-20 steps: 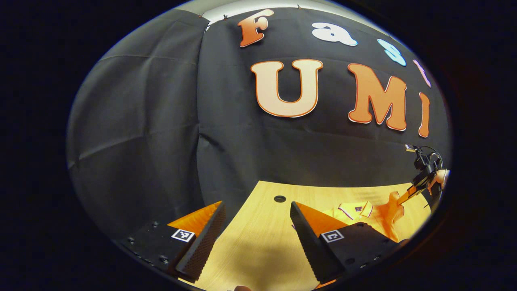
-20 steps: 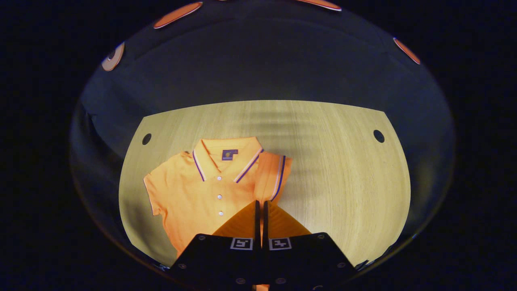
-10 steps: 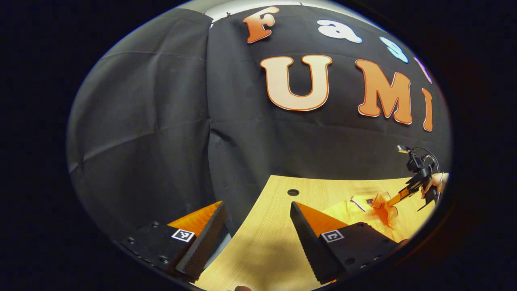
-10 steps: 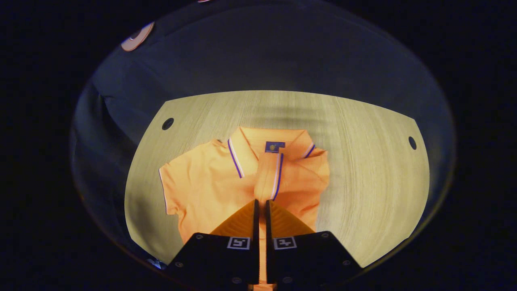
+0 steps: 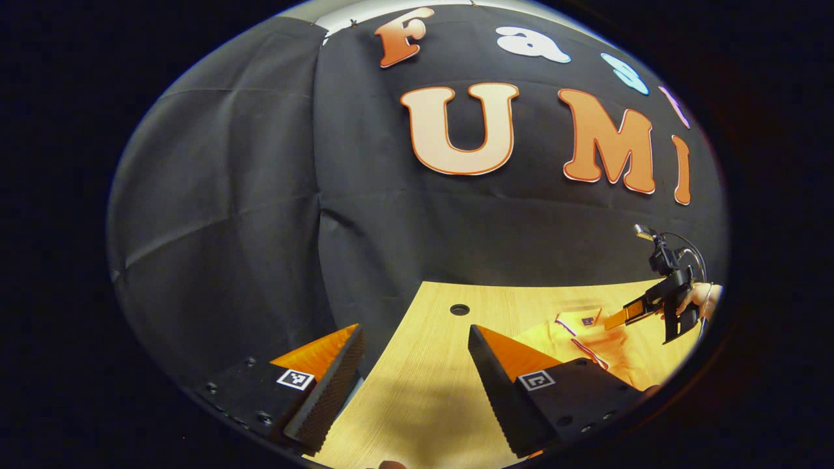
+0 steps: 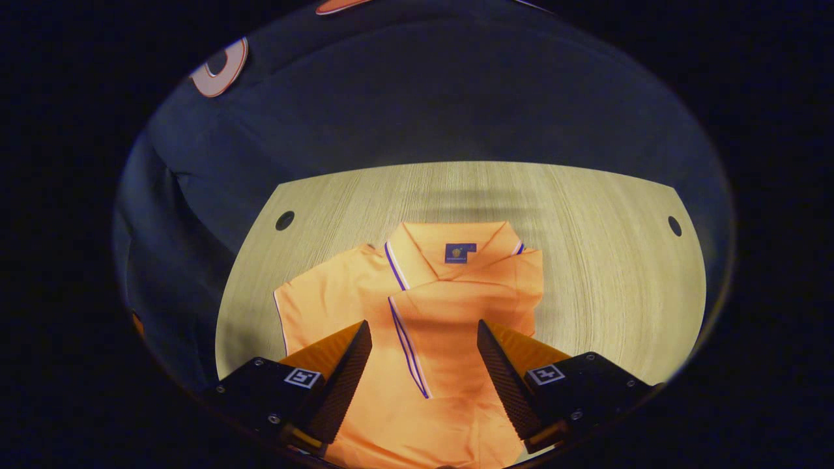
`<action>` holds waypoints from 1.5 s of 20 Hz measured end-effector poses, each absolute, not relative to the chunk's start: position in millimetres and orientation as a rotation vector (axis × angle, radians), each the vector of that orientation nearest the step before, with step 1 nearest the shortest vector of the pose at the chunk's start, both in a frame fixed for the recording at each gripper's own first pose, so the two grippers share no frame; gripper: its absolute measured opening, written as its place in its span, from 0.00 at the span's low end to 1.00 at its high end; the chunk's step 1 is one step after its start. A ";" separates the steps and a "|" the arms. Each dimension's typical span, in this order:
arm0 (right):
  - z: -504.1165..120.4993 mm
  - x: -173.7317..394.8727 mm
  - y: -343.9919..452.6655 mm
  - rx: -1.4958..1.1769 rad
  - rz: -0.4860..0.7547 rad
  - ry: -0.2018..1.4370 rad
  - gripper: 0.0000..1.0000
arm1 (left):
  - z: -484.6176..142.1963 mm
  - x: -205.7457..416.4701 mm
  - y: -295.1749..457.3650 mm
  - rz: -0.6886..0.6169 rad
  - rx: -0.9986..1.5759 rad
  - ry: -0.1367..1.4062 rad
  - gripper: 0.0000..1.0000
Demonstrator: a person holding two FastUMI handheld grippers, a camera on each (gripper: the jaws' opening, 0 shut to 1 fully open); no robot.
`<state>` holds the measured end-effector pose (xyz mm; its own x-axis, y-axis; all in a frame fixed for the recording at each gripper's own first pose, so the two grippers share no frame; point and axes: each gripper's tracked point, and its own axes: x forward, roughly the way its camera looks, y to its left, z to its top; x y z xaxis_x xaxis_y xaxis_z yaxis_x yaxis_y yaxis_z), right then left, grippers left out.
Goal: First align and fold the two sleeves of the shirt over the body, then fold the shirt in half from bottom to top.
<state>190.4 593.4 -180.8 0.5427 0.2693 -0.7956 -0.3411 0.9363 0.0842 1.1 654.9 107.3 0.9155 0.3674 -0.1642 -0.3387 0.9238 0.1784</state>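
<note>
Under my jaws the shirt [image 6: 456,312] was orange, its collar [image 6: 449,251] and folded sleeve [image 6: 456,306] edged purple and white; dark label at twelve o'clock. Table [image 6: 586,221] pale wood grain.

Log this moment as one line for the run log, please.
stage: first sleeve folded over shirt | right gripper: open, above shirt | left gripper: open, idle over table | other sleeve: unfolded

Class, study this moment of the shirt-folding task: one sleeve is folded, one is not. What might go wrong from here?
1. The folded sleeve lies loose on the shirt; the open right hand-held gripper just above might snag and unfold it.
2. The other sleeve is still spread out, and the open left hand-held gripper points past the shirt, so its fold may land misaligned.
</note>
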 end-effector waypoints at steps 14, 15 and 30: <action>-61.4 193.6 500.0 -0.099 0.276 0.578 0.99 | 103.1 124.5 545.9 0.135 0.149 0.301 0.98; -50.7 191.3 493.5 -0.090 0.279 0.557 0.99 | 98.4 133.9 541.7 0.129 0.149 0.324 0.98; 62.0 170.0 407.2 -0.059 0.310 0.282 0.99 | -35.5 209.6 555.4 0.249 0.063 0.854 0.98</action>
<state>170.0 407.2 62.0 0.9136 0.2923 -0.2826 -0.3088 0.9510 -0.0147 209.6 555.4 -35.5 0.6299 0.2425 -0.7378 -0.1925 0.9691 0.1541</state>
